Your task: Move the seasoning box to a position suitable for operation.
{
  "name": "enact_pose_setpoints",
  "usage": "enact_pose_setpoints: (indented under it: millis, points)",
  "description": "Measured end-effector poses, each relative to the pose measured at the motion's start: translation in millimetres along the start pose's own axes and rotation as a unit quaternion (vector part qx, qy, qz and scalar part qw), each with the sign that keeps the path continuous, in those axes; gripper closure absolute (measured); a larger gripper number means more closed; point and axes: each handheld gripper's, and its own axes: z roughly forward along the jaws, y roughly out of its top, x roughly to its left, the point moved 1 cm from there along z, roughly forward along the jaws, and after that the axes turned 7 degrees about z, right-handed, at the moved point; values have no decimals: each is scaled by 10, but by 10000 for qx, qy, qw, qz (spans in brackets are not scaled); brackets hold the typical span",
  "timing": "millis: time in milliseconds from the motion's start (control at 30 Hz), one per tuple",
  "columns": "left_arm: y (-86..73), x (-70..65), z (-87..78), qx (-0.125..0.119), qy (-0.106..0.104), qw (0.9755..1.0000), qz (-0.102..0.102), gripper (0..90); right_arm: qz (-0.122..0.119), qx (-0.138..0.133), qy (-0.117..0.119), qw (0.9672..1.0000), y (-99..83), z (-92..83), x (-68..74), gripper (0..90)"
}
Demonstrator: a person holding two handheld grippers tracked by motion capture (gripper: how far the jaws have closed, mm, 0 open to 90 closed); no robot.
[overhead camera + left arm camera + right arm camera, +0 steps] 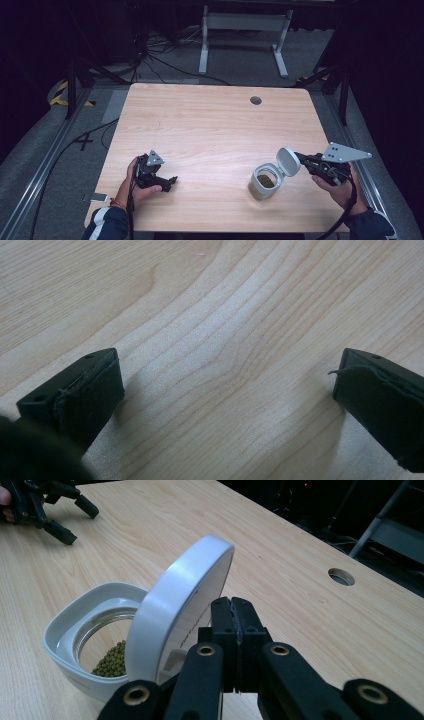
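Observation:
A clear jar (265, 182) with a white collar stands on the wooden table (210, 125) at the front right, with green beans (112, 662) in its bottom. Its round white hinged lid (288, 161) is flipped up and stands tilted at the jar's right edge. My right gripper (301, 158) is shut with nothing between its jaws, and its tips lie against the inner side of the lid (175, 600). My left gripper (171, 183) rests on the table at the front left, held by a hand. It is open, and bare wood lies between its jaws (230, 370).
A round cable hole (255, 100) sits near the table's far edge. A white desk frame (245, 35) and cables lie on the floor beyond. A small flat object (95, 197) lies by the table's front-left corner.

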Motion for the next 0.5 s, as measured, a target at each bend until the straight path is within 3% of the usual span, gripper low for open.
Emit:
enact_pose_setpoints:
  millis: [267, 500]
  points:
    - [0, 1, 0, -1, -8, 10000, 4, 1, -105, -189, 6, 9998, 10, -24, 40, 899]
    - [-1, 0, 1, -3, -8, 10000, 2, 1, -159, -150, 61, 9997, 24, -17, 78, 899]
